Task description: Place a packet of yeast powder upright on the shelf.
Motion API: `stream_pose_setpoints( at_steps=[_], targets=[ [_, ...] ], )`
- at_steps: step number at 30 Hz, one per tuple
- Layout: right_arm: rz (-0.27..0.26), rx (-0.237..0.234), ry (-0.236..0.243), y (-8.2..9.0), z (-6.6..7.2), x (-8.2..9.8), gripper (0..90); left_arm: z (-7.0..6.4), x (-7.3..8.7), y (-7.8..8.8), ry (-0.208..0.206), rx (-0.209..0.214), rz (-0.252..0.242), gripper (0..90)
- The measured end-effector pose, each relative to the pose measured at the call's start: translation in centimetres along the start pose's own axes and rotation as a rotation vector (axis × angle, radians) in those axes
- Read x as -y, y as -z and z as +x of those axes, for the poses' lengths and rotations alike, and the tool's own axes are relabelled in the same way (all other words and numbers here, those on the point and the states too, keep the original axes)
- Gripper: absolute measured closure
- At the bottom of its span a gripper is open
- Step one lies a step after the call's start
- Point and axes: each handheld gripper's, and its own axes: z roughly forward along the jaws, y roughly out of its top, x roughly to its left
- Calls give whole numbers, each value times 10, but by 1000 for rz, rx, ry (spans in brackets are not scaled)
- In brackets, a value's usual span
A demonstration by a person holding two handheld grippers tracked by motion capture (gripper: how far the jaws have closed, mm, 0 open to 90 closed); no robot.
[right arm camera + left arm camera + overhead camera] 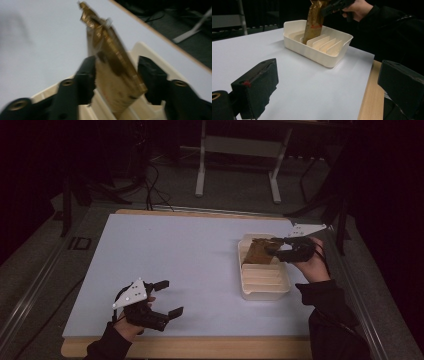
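While the right gripper (116, 71) is loosening, jaws apart around the gold pouch (112, 65) slotted in the tray (264, 292), it's probably light, crinkly; best pinched up top.

High view above the near edge, facing forward and down over the tabletop (175, 265), gripper views low and close, all sharing the white divided tray (247, 292) (312, 51) (147, 52).

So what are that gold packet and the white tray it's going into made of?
The gold packet looks like metallic foil or foil-coated film: shiny, crinkled, with a crimped top edge. The white tray looks like moulded plastic, matt cream, with smooth rounded corners and thin dividers formed in one piece. Neither can be told for certain by sight.
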Motion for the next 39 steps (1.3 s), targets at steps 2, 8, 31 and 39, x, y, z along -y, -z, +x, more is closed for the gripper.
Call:
stream_pose_setpoints(
  at_steps=[2, 8, 31, 39],
  targets=[
    [-2, 7, -16, 5, 1, -4, 464, 0, 0, -1, -6, 5, 0, 40],
    [-31, 24, 7, 18, 6, -16, 438, -2, 1, -2, -15, 8, 11, 39],
    [-130, 46, 8, 37, 70, -54, 103, -4, 0, -2, -38, 3, 13, 39],
    [-147, 19, 7, 34, 99, -51, 103, -6, -1, -2, -44, 2, 15, 39]
  ],
)
